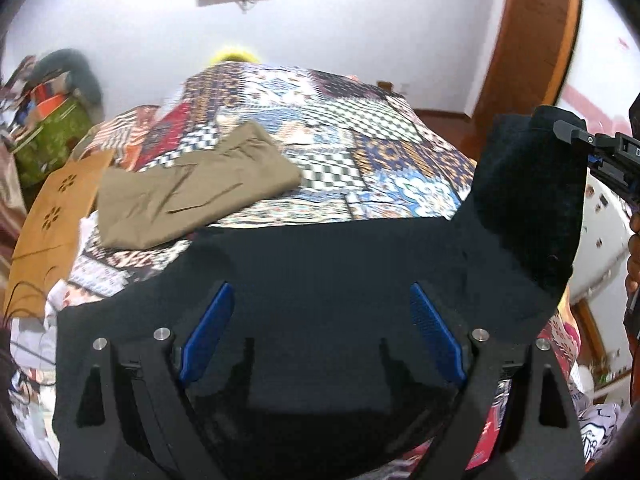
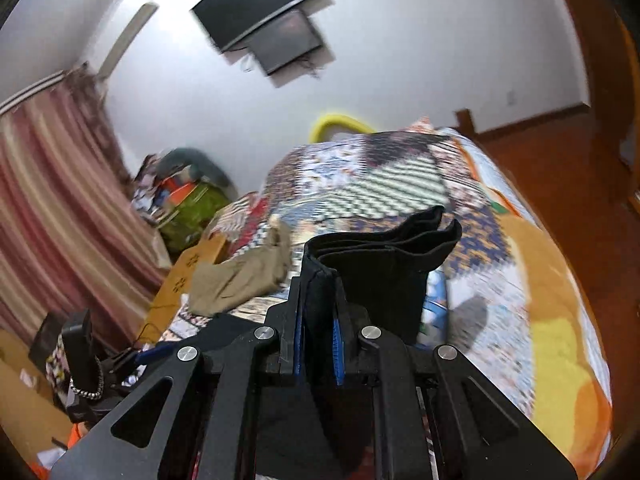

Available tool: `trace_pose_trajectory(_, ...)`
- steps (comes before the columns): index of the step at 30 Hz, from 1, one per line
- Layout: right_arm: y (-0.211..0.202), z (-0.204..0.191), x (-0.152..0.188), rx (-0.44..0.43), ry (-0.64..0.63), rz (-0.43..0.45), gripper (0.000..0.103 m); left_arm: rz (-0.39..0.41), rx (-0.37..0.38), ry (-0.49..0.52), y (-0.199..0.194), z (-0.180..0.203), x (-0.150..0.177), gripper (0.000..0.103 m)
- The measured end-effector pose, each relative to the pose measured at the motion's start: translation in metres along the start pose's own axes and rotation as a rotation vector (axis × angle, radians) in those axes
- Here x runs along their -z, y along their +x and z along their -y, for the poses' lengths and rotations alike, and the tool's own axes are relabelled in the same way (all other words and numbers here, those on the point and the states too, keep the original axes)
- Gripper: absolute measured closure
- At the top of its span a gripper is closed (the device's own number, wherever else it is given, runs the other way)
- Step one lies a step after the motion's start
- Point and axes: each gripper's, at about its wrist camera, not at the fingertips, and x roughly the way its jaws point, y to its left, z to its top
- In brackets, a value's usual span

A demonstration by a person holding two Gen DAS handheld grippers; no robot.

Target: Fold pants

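Black pants (image 1: 320, 264) limp, light, drape on bed (image 1: 360, 128). Right tool (image 2: 318, 344) clamped on bunched edge; left tool (image 1: 320, 332) apart, should take opposite edge.

We see a bed (image 1: 360, 128) covered with a busy patchwork quilt (image 2: 380, 184) of checks and florals. On it lie folded khaki trousers (image 1: 196, 192) toward the left side, and black pants (image 1: 320, 264) spread across the near part, one corner lifted off the quilt. A tan paper bag (image 1: 56, 216) with cut-out flower shapes rests at the bed's left edge, just beside the khaki pair.
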Motion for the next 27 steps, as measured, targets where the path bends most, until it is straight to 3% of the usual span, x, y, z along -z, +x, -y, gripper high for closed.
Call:
trace_pose_trajectory(7,0.047,-0.059,-0.013,-0.108,-0.105,-0.061,0.093,0.033,-0.047,-0.114,-0.019,-0.051,0.014,0.014)
trace_pose_trajectory(13,0.083,-0.107,-0.002,-0.201,-0.192,-0.146,0.093,0.035,-0.073,-0.215,-0.029,-0.091,0.03,0.014)
trace_pose_trajectory(19,0.118,-0.144,0.047,-0.297,-0.241,-0.316,0.093,0.026,-0.101,-0.261,-0.031,-0.112,0.039,0.014)
trace_pose_trajectory(27,0.155,-0.141,0.106,-0.289,-0.257,-0.57,0.089,0.033,-0.114,-0.254,-0.033,-0.109,0.039,0.014)
